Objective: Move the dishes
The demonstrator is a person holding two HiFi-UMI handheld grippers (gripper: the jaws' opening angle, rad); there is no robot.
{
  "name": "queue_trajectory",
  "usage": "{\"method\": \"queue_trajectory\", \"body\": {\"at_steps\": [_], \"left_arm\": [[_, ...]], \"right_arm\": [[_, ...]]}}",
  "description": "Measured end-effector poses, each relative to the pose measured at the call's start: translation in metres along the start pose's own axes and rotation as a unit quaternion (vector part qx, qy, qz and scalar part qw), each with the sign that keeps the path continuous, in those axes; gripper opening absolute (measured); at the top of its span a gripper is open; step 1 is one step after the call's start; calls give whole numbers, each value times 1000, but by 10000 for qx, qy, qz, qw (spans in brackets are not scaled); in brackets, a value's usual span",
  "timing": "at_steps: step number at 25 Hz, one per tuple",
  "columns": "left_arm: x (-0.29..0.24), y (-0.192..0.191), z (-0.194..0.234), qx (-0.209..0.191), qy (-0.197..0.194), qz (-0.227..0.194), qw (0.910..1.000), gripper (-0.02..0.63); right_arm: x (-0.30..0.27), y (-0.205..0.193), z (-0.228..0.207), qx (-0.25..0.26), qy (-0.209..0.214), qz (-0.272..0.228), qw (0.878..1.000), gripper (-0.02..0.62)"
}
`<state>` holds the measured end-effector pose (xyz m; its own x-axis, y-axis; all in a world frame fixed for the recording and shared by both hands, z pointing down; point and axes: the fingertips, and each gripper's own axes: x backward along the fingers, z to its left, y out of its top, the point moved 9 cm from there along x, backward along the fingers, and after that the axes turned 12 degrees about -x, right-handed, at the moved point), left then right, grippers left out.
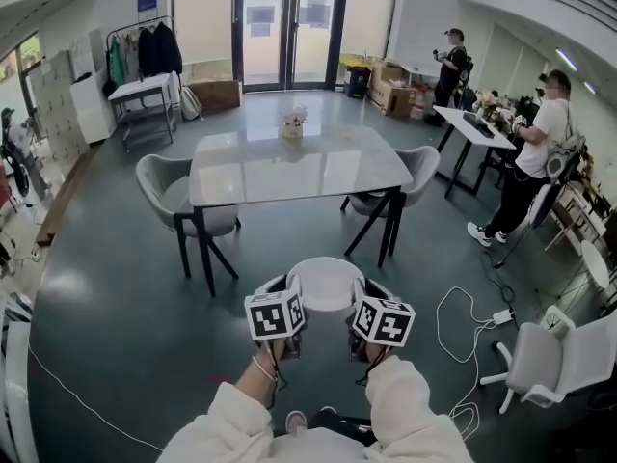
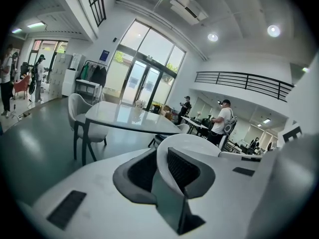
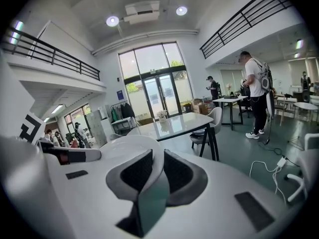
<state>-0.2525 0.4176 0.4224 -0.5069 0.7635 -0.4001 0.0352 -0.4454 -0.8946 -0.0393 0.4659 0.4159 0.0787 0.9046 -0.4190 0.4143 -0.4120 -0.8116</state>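
- Between the two claws, over the floor (image 1: 135, 336) short of the table (image 1: 289, 174) and its near edge, the white dish (image 1: 326, 283) is hanging.
- Clamping opposite rims are the left gripper (image 1: 292, 295) and the right gripper (image 1: 357, 299).
- Straight ahead the table is waiting, with both hands equally near.

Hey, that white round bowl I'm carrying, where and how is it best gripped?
Probably by its thin rim, from two opposite sides. The white round bowl is too wide to span, so only the rim wall fits between jaws, with one pad inside and one outside. That is how the left hand-held gripper and the right hand-held gripper hold it now.
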Motion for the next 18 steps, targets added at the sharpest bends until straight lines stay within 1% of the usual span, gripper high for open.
{"method": "queue_trajectory", "body": {"at_steps": [7, 15, 18], "left_arm": [[-21, 7, 13, 26, -105, 30, 9999, 66], [-52, 17, 26, -4, -91, 79, 9999, 67], [-69, 21, 31, -13, -115, 74, 9999, 66]], "right_arm": [[-22, 7, 1, -6, -100, 35, 9999, 123], [-58, 19, -3, -24, -58, 116, 9999, 123], [-74, 26, -4, 49, -22, 149, 9999, 123]]}}
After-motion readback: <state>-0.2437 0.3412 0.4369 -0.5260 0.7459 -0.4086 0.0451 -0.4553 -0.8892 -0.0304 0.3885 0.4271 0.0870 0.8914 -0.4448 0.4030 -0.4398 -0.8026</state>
